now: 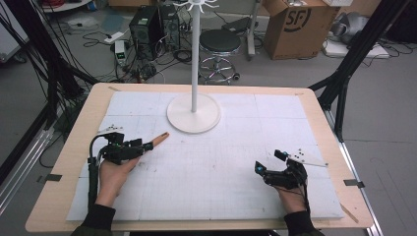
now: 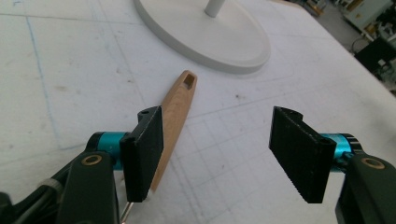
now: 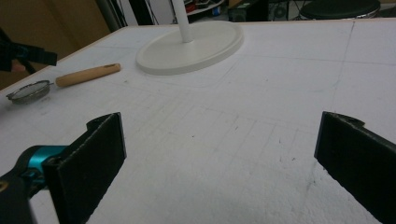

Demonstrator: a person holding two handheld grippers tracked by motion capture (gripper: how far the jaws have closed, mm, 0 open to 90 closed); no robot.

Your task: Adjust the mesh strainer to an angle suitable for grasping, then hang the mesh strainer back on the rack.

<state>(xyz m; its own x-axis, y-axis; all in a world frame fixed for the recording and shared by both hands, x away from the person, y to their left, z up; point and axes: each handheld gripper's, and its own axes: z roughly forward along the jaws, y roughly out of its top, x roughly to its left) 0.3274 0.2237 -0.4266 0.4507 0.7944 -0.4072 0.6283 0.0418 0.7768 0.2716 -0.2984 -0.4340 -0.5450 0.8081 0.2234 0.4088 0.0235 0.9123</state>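
Note:
A small strainer with a wooden handle (image 1: 160,139) lies on the white mat, handle end toward the stand's round base (image 1: 193,113). In the right gripper view its mesh bowl (image 3: 25,92) rests flat at the far left. My left gripper (image 1: 142,146) hovers over the strainer with jaws wide apart. In the left gripper view the handle (image 2: 175,112) runs under and past the left pad (image 2: 144,149), and nothing is pressed between the pads. My right gripper (image 1: 269,161) stands open at the front right, nothing between its jaws (image 3: 219,144).
A white stand with a thin pole (image 1: 195,49) rises from the back middle of the mat (image 1: 236,196). The wooden table edge (image 1: 74,142) frames the mat. Behind the table, on the floor, are a stool (image 1: 220,44), a cardboard box (image 1: 297,27) and cables.

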